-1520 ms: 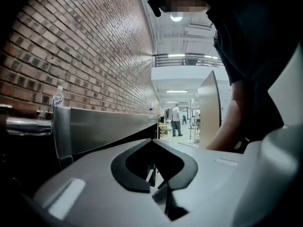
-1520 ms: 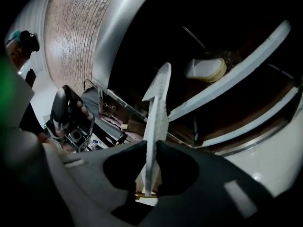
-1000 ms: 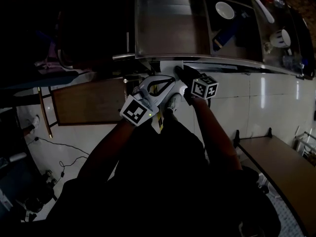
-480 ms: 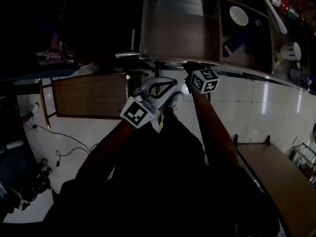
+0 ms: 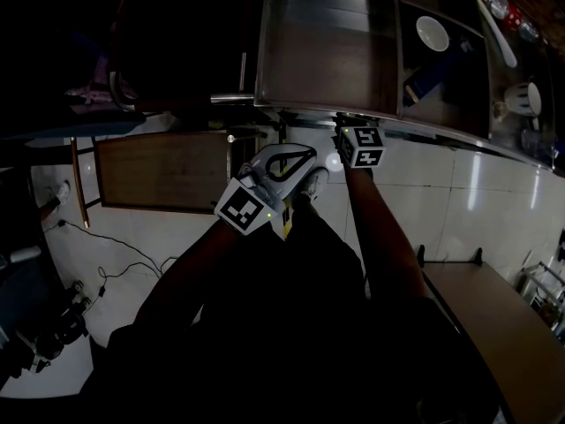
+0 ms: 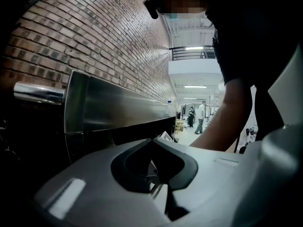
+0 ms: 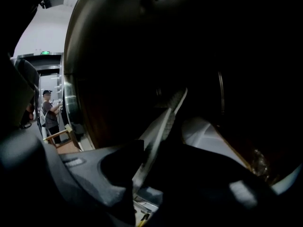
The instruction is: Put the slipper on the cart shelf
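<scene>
In the head view the right gripper reaches under the cart rim at 12 o'clock, with the left gripper at its 8 o'clock. The left gripper view shows its jaws together on nothing. In the right gripper view the jaws are opening around the slipper sole, which points toward 1 o'clock into the dark shelf. The slipper should probably settle flat before the gripper backs straight out.
</scene>
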Demonstrator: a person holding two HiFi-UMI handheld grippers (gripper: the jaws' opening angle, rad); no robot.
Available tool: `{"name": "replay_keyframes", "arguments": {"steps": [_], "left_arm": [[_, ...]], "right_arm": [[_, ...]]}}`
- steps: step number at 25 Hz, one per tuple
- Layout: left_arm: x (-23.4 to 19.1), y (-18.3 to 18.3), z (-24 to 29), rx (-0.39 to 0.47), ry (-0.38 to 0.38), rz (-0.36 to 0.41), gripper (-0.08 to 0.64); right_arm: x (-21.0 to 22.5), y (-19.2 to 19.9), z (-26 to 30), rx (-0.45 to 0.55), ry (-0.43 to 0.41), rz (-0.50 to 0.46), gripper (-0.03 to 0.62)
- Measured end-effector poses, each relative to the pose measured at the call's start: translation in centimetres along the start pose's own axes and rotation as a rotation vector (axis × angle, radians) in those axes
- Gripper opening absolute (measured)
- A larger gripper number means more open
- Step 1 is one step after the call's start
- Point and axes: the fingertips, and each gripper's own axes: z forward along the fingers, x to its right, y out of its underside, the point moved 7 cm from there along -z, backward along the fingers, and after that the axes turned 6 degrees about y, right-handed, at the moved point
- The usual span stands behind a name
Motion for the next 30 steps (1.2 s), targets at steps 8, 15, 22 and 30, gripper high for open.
{"name": "replay_keyframes", "arguments": {"steps": [8, 15, 22, 30], "left_arm": [[0.1, 0.3, -0.3, -0.01, -0.003, -0.002, 0.0], [0.1, -0.4, -0.9, 0.012, -0.012, -0.002, 0.0], [0.1, -1.3, -2.5, 0.025, 0.003, 0.015, 0.0], [0.3, -1.9, -6.0, 0.037, 0.021, 0.037, 0.0]], "right_arm": [[1.3, -1.1, 0.1, 0.026, 0.085, 0.005, 0.215], [1.5, -1.9, -1.6, 0.037, 0.12, -0.008, 0.241], [-0.9, -2.8, -6.4, 0.055, 0.054, -0.041, 0.241], [-8.3, -4.9, -12.3, 0.151, -0.044, -0.067, 0.165]]}}
